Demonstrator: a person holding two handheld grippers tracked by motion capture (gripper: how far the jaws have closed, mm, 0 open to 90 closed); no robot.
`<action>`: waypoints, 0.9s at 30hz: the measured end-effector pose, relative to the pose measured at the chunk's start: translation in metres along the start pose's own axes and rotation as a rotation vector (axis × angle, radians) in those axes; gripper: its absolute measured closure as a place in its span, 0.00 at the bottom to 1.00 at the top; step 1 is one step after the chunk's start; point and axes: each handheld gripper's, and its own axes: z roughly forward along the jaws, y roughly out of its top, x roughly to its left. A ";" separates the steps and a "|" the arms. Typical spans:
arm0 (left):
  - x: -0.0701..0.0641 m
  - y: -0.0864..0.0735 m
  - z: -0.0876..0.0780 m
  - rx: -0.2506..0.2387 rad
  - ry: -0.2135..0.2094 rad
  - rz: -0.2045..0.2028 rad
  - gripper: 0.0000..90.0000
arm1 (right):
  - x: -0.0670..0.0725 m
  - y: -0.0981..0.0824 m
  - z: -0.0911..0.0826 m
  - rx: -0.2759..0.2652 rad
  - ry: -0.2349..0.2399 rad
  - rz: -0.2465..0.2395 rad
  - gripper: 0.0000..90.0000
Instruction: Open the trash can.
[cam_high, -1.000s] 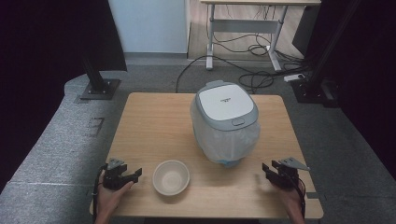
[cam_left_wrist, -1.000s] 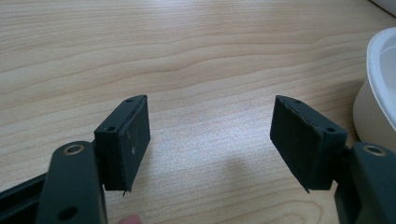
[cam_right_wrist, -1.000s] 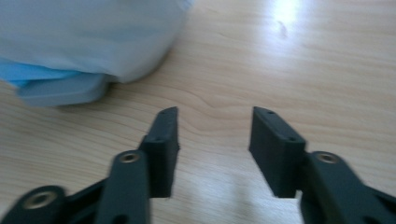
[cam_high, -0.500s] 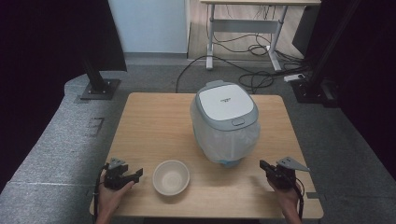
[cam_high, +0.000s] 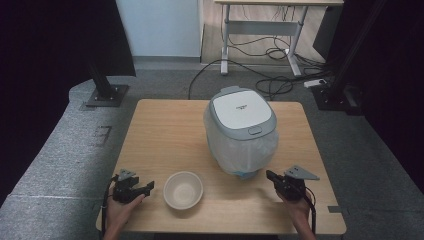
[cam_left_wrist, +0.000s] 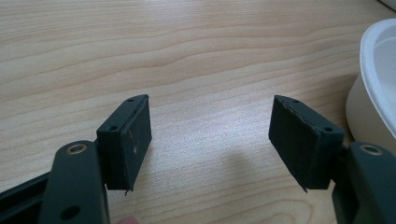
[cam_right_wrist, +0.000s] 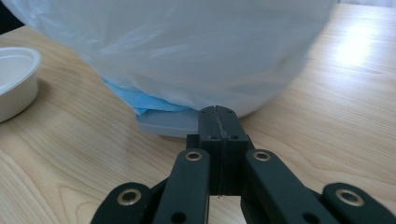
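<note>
The right gripper (cam_right_wrist: 218, 116), jaws clenched on nothing, points at the base of the bagged cooker (cam_high: 241, 131) mid-table, while the left gripper (cam_left_wrist: 212, 135) rests released beside the bowl (cam_high: 183, 189).

This looks like a lab or recording studio: black curtains (cam_high: 55, 60) flank a wooden table (cam_high: 165, 130), with loose floor cables (cam_high: 270, 55), stand bases (cam_high: 105, 92) and a height-adjustable desk (cam_high: 265, 20) behind.
</note>
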 end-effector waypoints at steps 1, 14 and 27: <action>0.000 0.000 0.000 0.000 0.000 -0.002 0.34 | 0.001 0.001 0.003 0.005 0.010 -0.003 0.99; 0.002 -0.001 0.001 0.008 -0.002 -0.005 0.34 | 0.017 0.007 0.037 0.049 0.116 0.000 0.99; 0.000 -0.003 0.001 0.017 -0.008 -0.001 0.34 | 0.020 0.010 0.057 0.058 0.088 0.013 0.99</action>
